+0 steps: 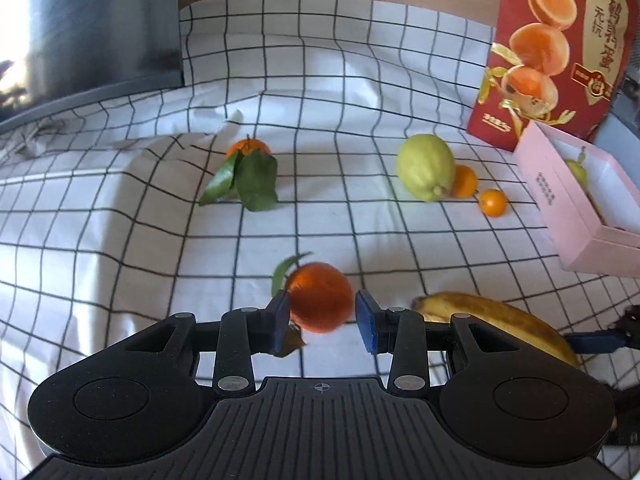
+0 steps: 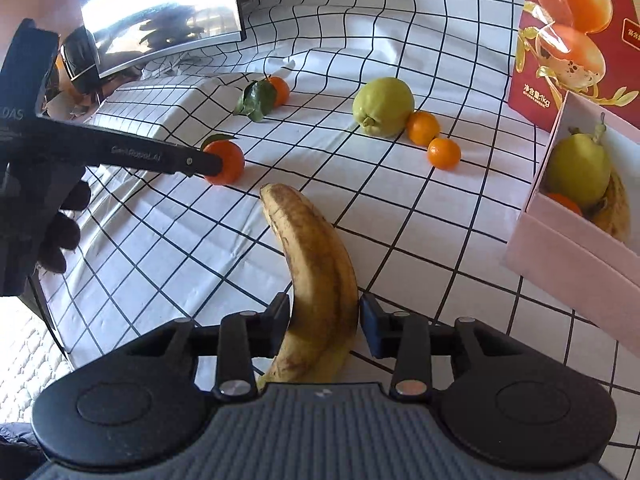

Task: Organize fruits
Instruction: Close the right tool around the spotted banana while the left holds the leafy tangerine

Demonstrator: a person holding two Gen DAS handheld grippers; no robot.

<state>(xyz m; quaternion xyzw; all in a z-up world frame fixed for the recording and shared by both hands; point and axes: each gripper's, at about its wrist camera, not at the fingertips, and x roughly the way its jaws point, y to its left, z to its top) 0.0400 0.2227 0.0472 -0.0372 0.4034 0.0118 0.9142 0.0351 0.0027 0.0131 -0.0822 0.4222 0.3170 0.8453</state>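
My left gripper [image 1: 322,318] is open around a leafy orange mandarin [image 1: 318,296] on the checked cloth; the left pad touches it, and a gap shows at the right pad. In the right wrist view the left gripper [image 2: 212,164] reaches that mandarin [image 2: 226,160]. My right gripper [image 2: 324,320] is open around a spotted banana [image 2: 316,264] that lies on the cloth, jaws close beside it. The banana also shows in the left wrist view [image 1: 500,320]. A pink box [image 2: 560,248] at the right holds a green pear [image 2: 578,172], a banana and an orange fruit.
A green lemon [image 2: 382,106], two small oranges [image 2: 422,128] [image 2: 444,153] and a leafy mandarin [image 2: 276,90] lie farther back on the cloth. A red carton [image 2: 576,40] stands behind the pink box. A monitor [image 2: 160,12] stands at the back left.
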